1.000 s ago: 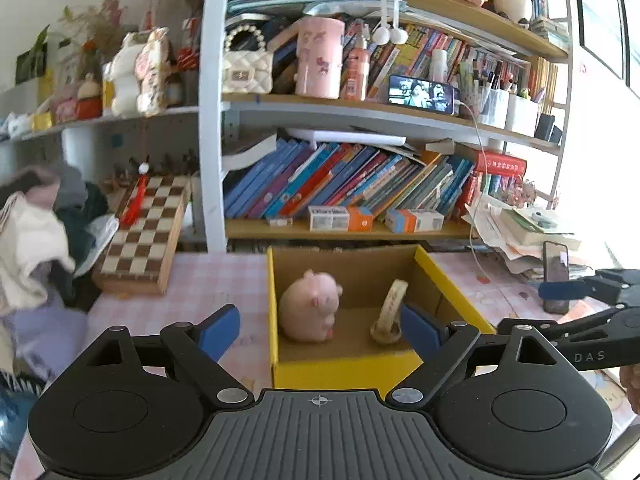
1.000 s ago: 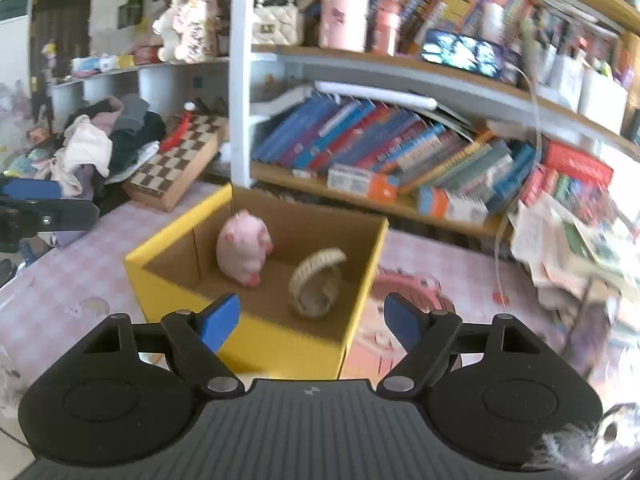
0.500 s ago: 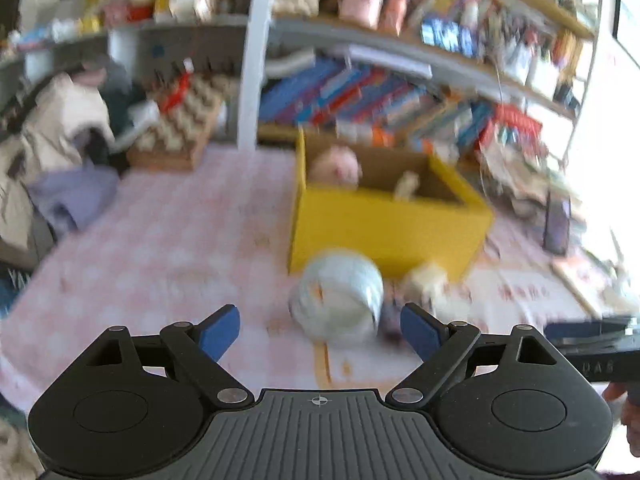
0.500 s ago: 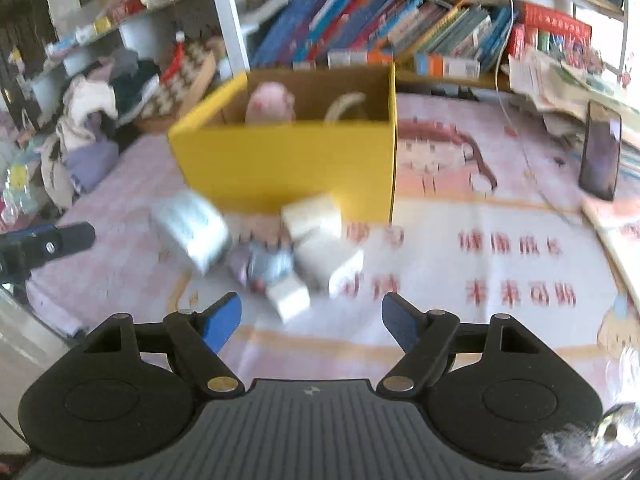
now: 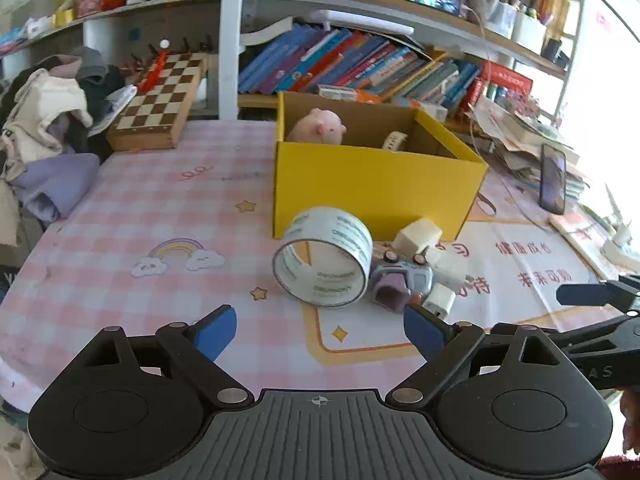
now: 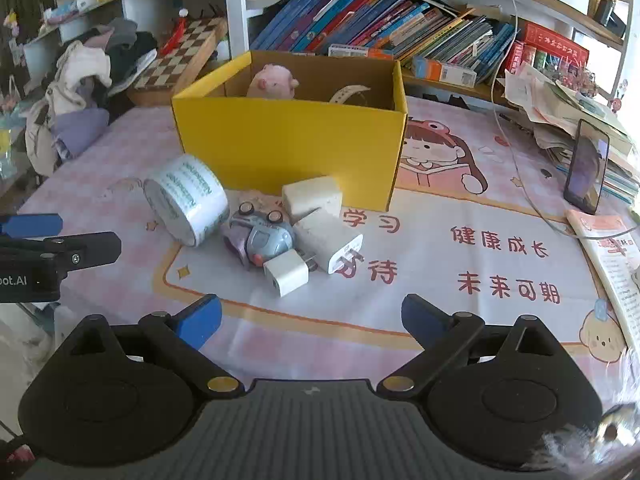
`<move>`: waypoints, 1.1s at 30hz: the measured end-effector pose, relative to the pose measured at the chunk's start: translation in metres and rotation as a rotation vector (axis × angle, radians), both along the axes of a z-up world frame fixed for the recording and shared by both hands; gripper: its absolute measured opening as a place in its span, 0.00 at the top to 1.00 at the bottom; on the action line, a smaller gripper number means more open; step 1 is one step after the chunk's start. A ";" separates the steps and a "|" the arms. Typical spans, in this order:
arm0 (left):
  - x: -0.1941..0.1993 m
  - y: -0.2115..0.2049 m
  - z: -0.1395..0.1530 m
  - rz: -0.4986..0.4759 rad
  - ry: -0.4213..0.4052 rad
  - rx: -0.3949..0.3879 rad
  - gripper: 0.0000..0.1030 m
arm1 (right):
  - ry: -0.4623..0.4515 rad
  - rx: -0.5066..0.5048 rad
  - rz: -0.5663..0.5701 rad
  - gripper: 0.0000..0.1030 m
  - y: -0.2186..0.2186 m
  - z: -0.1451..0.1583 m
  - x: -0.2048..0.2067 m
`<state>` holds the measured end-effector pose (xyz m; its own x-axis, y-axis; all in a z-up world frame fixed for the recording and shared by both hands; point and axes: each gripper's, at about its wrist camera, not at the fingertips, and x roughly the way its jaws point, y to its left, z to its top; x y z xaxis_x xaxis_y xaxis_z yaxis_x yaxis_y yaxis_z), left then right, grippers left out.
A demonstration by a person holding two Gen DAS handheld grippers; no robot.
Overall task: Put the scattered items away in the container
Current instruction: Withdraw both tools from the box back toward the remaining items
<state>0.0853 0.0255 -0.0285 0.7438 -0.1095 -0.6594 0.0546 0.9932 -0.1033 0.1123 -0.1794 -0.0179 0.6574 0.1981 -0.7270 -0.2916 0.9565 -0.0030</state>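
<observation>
A yellow cardboard box [image 5: 376,184] [image 6: 288,148] stands on the table with a pink pig toy [image 5: 318,126] [image 6: 272,80] and a small tape ring [image 5: 394,141] inside. In front of it lie a large clear tape roll [image 5: 326,262] [image 6: 186,200], a grey-purple toy car [image 5: 402,280] [image 6: 260,238], a beige block [image 6: 312,196] and two white chargers [image 6: 332,240] [image 6: 286,276]. My left gripper [image 5: 320,330] is open, just short of the tape roll. My right gripper [image 6: 310,320] is open, near the small charger.
A chessboard [image 5: 160,100], a heap of clothes [image 5: 48,120] and a bookshelf [image 5: 360,60] line the back and left. A phone [image 6: 586,172] leans on a paper pile at the right, with a cable and a booklet [image 6: 608,248] nearby.
Both grippers have pulled back from above the box and dropped low toward the table. The scattered items in front of the box have come into view. Both stay open.
</observation>
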 end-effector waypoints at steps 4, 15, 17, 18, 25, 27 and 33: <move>0.002 -0.001 -0.005 -0.012 0.015 0.019 0.10 | 0.028 -0.016 0.004 0.05 0.005 -0.006 0.004; 0.012 -0.004 -0.012 -0.032 0.037 0.033 0.10 | 0.071 0.009 0.055 0.19 0.013 -0.014 0.012; 0.013 -0.003 -0.014 -0.027 0.038 0.031 0.10 | 0.076 0.005 0.062 0.28 0.014 -0.015 0.014; 0.014 -0.002 -0.015 -0.021 0.039 0.030 0.10 | 0.077 0.004 0.065 0.33 0.014 -0.015 0.015; 0.018 -0.005 -0.017 -0.013 0.020 0.071 0.10 | 0.083 -0.005 0.123 0.55 0.016 -0.020 0.031; 0.018 -0.006 -0.015 -0.017 0.013 0.072 0.10 | 0.082 -0.017 0.133 0.56 0.018 -0.020 0.036; 0.025 -0.004 -0.017 0.004 0.032 0.061 0.10 | 0.083 -0.009 0.142 0.56 0.019 -0.019 0.040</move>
